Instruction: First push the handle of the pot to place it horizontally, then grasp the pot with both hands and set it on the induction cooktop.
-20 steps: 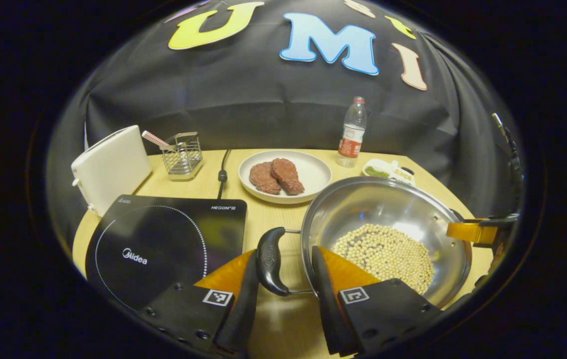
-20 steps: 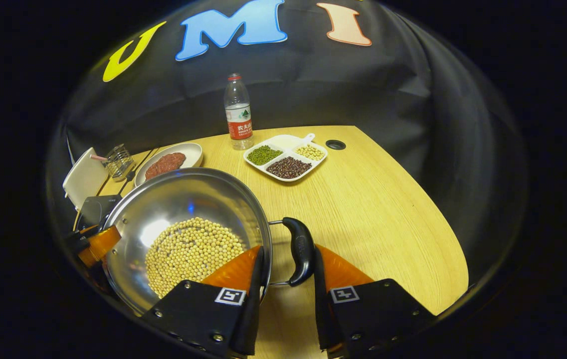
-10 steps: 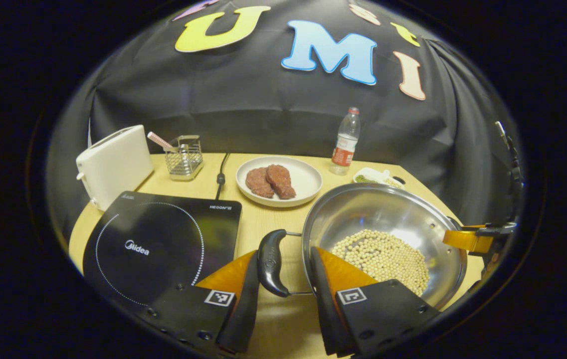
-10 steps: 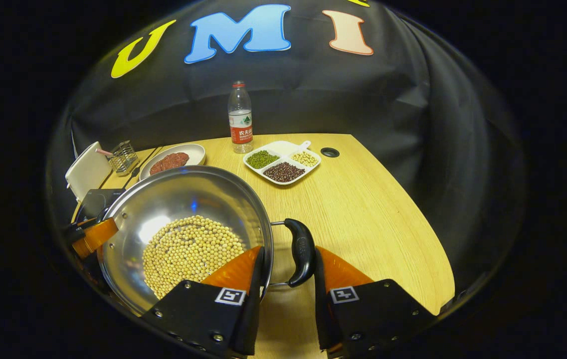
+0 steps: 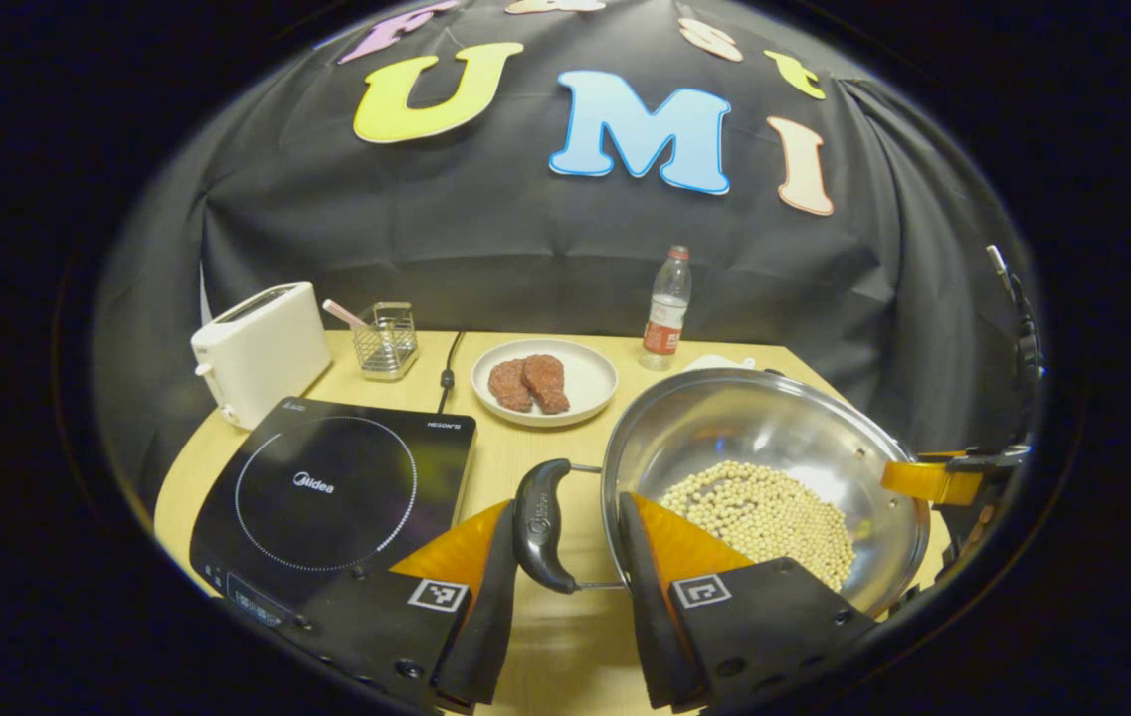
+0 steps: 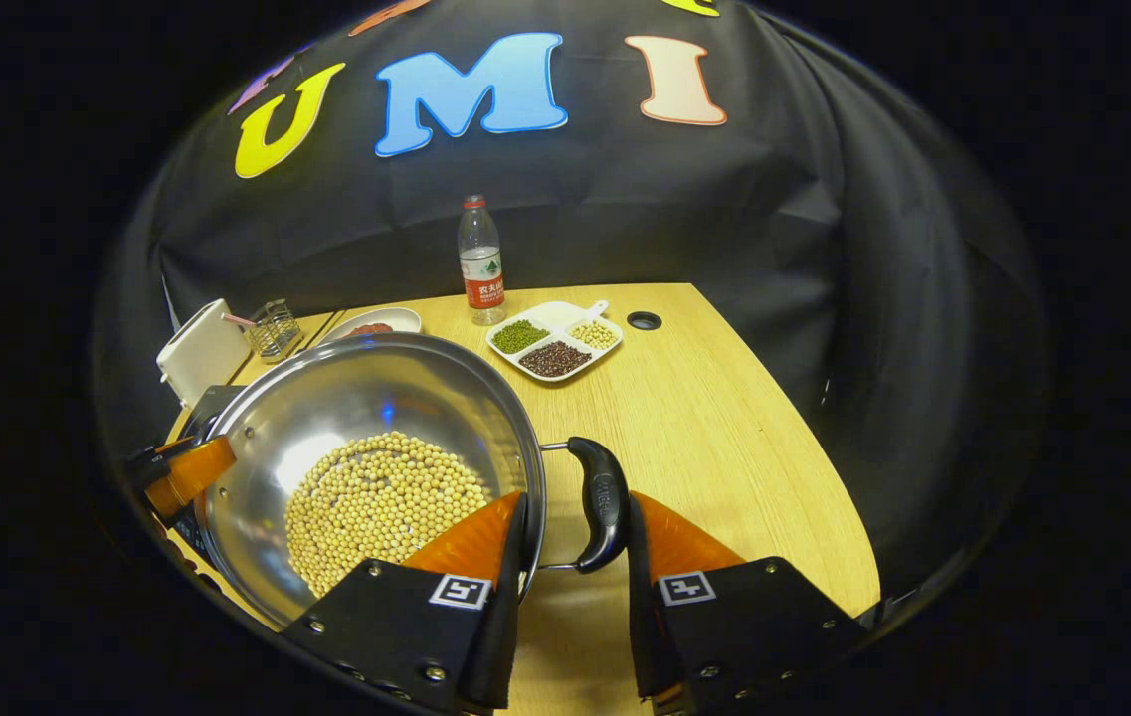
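Both grippers (image 5: 557, 542) (image 6: 573, 537) are straddling the pot's (image 5: 774, 438) side handles (image 5: 537, 525) (image 6: 601, 503); whether they're pinching, I cannot tell; cooktop (image 5: 346, 487) is waiting alongside.

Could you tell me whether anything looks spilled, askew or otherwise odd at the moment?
Nothing stands out. The pot sits level between both tongs, its beans all inside, and the induction cooktop lies flat on the table.

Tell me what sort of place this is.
Likely a mock kitchen staged in a booth: an induction cooktop, toaster and pot of beans share one wooden table against a black cloth wall.
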The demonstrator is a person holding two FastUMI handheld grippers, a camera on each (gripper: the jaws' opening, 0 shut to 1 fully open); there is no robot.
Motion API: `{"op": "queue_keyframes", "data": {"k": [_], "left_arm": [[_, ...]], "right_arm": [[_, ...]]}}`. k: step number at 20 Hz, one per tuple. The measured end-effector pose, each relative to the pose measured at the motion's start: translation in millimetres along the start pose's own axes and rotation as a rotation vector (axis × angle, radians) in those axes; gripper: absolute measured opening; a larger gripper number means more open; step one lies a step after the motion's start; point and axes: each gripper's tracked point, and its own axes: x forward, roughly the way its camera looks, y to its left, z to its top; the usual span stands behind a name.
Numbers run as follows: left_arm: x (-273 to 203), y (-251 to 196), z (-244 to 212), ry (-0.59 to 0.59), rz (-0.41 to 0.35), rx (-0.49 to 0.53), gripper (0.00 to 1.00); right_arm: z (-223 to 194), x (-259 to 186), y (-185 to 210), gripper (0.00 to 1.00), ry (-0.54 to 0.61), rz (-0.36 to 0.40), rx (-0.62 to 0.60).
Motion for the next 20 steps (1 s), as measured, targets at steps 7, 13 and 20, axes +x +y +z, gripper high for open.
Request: {"op": "queue_keyframes", "data": {"k": [7, 13, 20], "left_arm": [[-50, 1, 2, -0.048, 0.030, -0.048, 0.56], [-63, 42, 10, -0.055, 0.016, -0.047, 0.57], [-66, 101, 16, -0.059, 0.018, -0.044, 0.60]], "right_arm": [[10, -41, 2, 0.47, -0.041, 0.013, -0.052], [9, -55, 41, 0.47, -0.040, -0.001, -0.041], [12, -58, 95, 0.47, -0.048, -0.010, -0.038]]}}
